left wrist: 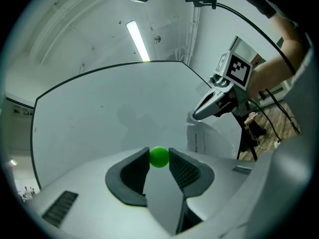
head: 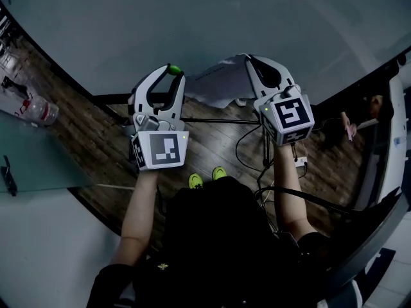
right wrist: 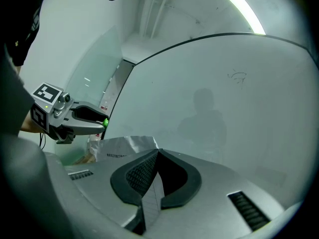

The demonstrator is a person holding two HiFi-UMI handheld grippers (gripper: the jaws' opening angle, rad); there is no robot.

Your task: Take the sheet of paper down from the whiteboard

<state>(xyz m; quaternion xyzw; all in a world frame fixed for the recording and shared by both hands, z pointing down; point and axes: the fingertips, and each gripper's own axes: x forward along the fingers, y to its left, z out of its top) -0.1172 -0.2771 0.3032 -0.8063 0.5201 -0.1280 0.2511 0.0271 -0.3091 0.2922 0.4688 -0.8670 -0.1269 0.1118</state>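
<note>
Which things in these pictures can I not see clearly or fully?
- Print on the sheet of paper: too small, right gripper view.
- Sheet's lower part: hidden behind the right gripper, same view.
- Faint scribble on the whiteboard: too small to read.
- Green ball: sides covered by the pads, left gripper view.

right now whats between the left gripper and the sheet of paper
bare whiteboard only, in the left gripper view, between left gripper and sheet of paper
</note>
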